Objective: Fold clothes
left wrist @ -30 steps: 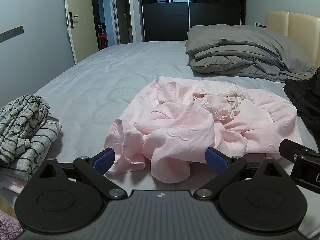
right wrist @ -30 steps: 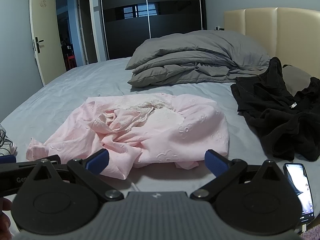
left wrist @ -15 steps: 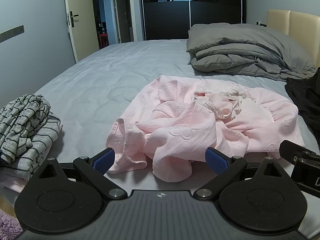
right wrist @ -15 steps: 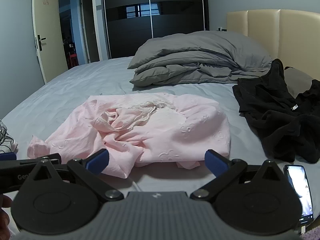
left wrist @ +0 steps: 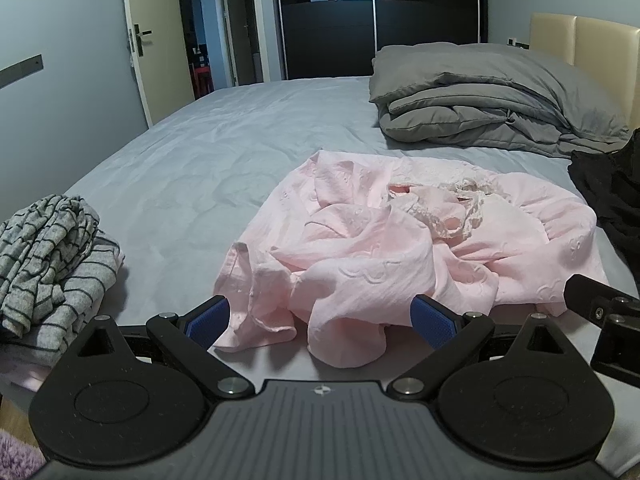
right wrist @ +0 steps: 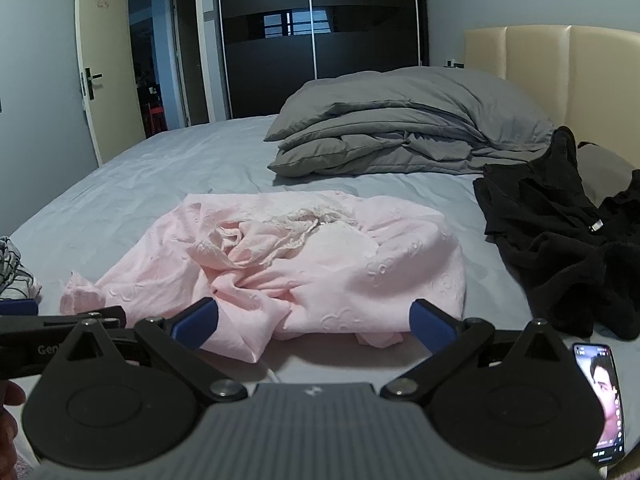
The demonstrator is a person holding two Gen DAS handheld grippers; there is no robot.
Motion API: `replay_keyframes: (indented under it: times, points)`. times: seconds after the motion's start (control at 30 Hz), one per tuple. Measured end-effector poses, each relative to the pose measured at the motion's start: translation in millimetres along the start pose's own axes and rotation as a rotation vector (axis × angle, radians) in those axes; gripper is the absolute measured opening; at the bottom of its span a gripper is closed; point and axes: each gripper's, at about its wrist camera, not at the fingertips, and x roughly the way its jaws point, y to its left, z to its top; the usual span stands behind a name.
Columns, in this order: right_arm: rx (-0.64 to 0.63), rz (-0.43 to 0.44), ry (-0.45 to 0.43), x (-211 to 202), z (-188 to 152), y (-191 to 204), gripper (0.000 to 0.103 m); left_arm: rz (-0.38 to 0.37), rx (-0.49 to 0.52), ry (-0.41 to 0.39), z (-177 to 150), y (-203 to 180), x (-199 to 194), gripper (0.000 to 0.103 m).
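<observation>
A crumpled pink garment (left wrist: 400,240) with a lace trim lies on the grey bed sheet (left wrist: 200,168); it also shows in the right wrist view (right wrist: 304,268). My left gripper (left wrist: 320,318) is open and empty, just short of the garment's near hem. My right gripper (right wrist: 314,322) is open and empty, at the garment's near right edge. Each gripper's side shows at the edge of the other's view.
A folded striped grey garment (left wrist: 48,256) sits at the bed's left edge. A black garment pile (right wrist: 568,240) lies to the right. Folded grey duvet and pillow (right wrist: 400,140) lie at the back by the headboard. A lit phone (right wrist: 604,396) lies at the near right.
Both views have shifted slightly, with the pink garment a little nearer to both grippers. Both grippers stay open and the clothes have not moved.
</observation>
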Motion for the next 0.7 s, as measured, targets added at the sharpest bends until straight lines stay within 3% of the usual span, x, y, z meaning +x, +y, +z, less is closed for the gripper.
replay_keyframes:
  times: [0.47, 0.57, 0.7]
  points:
    - [-0.013, 0.044, 0.021, 10.2, 36.3, -20.0, 0.102, -0.048, 0.078, -0.010, 35.1, 0.8, 13.8, 0.094]
    - [-0.046, 0.070, 0.039, 17.0, 47.5, -24.6, 0.095, -0.085, 0.120, -0.006, 47.3, -0.9, 21.3, 0.084]
    - [-0.085, 0.110, 0.082, 32.6, 64.2, -32.4, 0.081, -0.148, 0.172, 0.014, 64.2, -1.6, 35.7, 0.078]
